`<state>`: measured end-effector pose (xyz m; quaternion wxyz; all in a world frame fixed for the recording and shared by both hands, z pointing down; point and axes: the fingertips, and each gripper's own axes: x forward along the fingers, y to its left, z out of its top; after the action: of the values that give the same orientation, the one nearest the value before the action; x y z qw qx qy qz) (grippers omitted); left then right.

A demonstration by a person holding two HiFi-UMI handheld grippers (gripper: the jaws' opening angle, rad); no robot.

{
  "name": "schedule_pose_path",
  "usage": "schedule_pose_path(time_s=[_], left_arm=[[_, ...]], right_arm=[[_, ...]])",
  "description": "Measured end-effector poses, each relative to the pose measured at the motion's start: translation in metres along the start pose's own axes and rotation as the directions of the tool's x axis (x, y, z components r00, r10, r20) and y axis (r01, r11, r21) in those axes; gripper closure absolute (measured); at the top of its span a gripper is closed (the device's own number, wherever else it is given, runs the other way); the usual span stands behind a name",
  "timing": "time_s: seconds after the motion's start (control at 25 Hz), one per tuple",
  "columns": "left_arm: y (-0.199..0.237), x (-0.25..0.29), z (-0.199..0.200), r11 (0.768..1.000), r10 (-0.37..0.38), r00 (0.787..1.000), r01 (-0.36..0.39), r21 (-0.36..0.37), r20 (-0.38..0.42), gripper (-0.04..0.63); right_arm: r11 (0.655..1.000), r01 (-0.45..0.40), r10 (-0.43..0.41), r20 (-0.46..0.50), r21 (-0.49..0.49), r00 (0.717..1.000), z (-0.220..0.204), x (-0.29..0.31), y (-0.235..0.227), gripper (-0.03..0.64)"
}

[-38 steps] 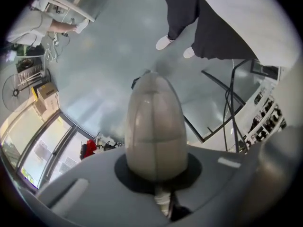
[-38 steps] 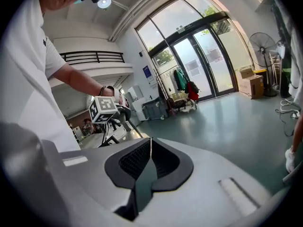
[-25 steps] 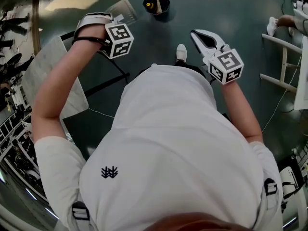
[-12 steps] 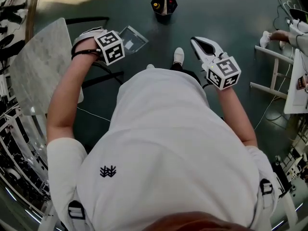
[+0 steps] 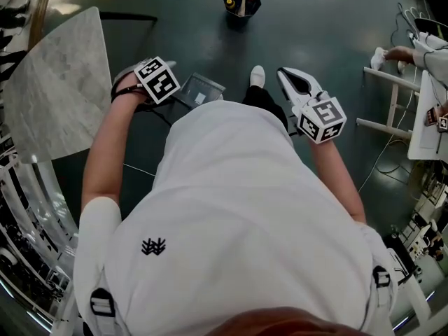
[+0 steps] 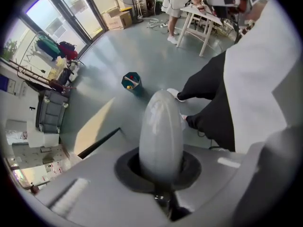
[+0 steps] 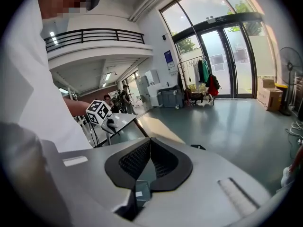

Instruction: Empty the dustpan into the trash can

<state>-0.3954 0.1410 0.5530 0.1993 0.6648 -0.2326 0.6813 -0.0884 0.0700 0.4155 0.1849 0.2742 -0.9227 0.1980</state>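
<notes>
Where print can be looked for, little is readable: the left cube (image 5: 157, 79), on the left gripper (image 6: 160, 174), carries only black-and-white square markers. The small dark emblem (image 5: 153, 247) on the back of the person's white shirt (image 5: 245, 208) has no letters that I can make out.

At the far left of the head view a marble table top (image 5: 63, 82) with grey veins stands over the dark greenish floor (image 5: 336, 19). The left gripper has its jaws closed upon the handle (image 6: 161, 131) of the dustpan (image 5: 201, 89). This handle is smooth grey plastic, rounded like a long egg, and it stands up between the dark pads. In the head view the pan itself is a flat, half-transparent scoop. It is just right of the left cube, in front of the person's body and above the floor.

The trash can (image 5: 242, 1) is dark, with an angular, many-sided rim, and holds something yellow and something red. It stands on the floor well apart from the dustpan, further ahead and a little to the right. A white shoe (image 5: 257, 76) is on the floor to the right of the pan.

Further right, the right gripper (image 7: 149, 152), light grey with black ribbed pads, has its jaws pressed together with nothing between them. The right cube (image 5: 320, 120) shows the same kind of markers. A blue sign (image 7: 169, 59) on the wall is too small to read.
</notes>
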Motion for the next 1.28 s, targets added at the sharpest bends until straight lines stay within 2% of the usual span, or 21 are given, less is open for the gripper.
schedule_pose_path(time_s=[0.2, 0.48, 0.88, 1.12, 1.28], left_arm=[[-0.033, -0.007, -0.014, 0.999, -0.021, 0.999, 0.023, -0.046, 0.043, 0.538], [-0.058, -0.014, -0.012, 0.998, -0.040, 0.994, 0.046, -0.053, 0.104, 0.538], [-0.046, -0.019, -0.004, 0.997, 0.013, 0.991, -0.003, -0.078, 0.135, 0.538], [-0.040, -0.024, 0.003, 0.990, 0.014, 0.984, 0.012, -0.142, 0.176, 0.538], [-0.039, -0.023, 0.001, 0.987, 0.005, 0.982, 0.026, -0.158, 0.190, 0.538]], right_arm=[[1.000, 0.016, -0.016, -0.008, -0.008, 1.000, -0.004, -0.009, 0.018, 0.615], [0.999, 0.050, -0.050, -0.006, 0.005, 0.999, -0.010, -0.018, 0.025, 0.615], [0.999, 0.054, -0.054, 0.012, -0.008, 0.998, -0.007, -0.015, 0.034, 0.615], [0.998, 0.067, -0.066, 0.030, -0.012, 0.997, 0.000, -0.016, 0.032, 0.615], [0.998, 0.067, -0.067, 0.027, -0.017, 0.997, 0.000, -0.013, 0.033, 0.615]])
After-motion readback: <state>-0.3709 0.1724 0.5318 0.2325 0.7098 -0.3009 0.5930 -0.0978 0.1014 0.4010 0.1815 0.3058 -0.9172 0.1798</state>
